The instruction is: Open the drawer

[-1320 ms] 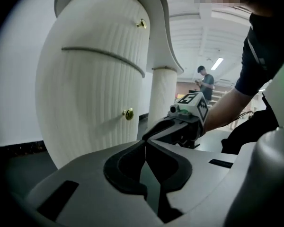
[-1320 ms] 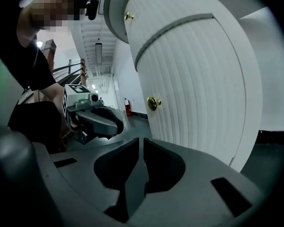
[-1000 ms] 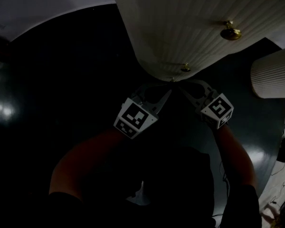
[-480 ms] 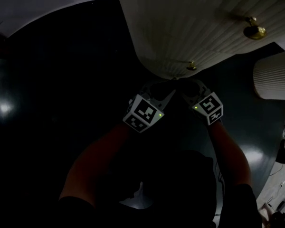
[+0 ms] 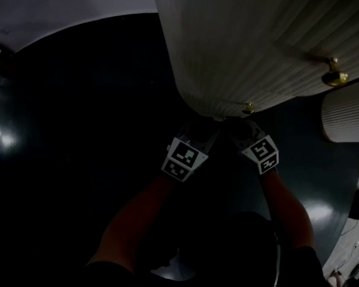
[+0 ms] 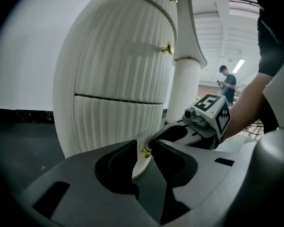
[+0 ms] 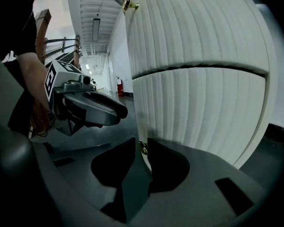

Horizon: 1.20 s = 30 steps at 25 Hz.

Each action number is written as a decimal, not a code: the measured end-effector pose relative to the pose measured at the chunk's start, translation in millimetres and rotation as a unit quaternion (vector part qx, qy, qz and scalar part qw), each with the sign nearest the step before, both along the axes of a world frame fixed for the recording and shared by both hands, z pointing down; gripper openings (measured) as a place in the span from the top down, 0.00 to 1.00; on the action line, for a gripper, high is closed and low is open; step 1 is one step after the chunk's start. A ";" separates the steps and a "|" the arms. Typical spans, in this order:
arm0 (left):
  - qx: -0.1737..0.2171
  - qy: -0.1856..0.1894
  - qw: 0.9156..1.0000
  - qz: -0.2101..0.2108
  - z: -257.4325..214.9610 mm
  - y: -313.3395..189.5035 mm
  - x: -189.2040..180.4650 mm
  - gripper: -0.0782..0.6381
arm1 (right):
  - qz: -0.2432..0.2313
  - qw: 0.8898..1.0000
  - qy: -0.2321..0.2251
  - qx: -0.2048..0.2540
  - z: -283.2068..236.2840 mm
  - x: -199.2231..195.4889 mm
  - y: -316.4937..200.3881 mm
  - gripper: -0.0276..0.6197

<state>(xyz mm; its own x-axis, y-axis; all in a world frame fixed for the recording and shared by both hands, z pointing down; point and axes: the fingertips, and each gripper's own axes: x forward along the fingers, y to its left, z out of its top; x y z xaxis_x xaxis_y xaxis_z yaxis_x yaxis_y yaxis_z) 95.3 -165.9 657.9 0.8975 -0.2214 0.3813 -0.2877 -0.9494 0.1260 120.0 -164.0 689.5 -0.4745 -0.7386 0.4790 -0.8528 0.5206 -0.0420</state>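
Jaws of the left gripper (image 6: pixel 144 148) have just been opening and now stand apart, straddling a brass knob (image 6: pixel 146 152) low on the ribbed drawer (image 6: pixel 118 119). The right gripper (image 7: pixel 141 144), close beside, is likewise apart. Both sit lower than before; a fluted column (image 6: pixel 184 89) stands beyond.

Our left gripper (image 6: pixel 143 143) has just been opening its jaws; we see them apart about the brass knob (image 6: pixel 146 152), low on the ribbed white cabinet (image 6: pixel 113 79).
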 end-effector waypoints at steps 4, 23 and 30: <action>0.012 0.008 1.000 -0.006 -6.7 -5.0 -6.0 0.73 | -0.016 0.999 0.032 0.010 3.8 -3.9 -3.9 0.84; 0.034 0.075 0.997 -0.012 -71.0 -19.5 -4.9 0.73 | -0.005 0.998 0.056 0.028 5.8 -3.4 -2.3 0.89; 0.034 0.084 0.996 -0.019 -73.8 -24.3 -4.2 0.73 | -0.031 0.997 0.069 0.030 6.2 -5.9 -1.8 0.89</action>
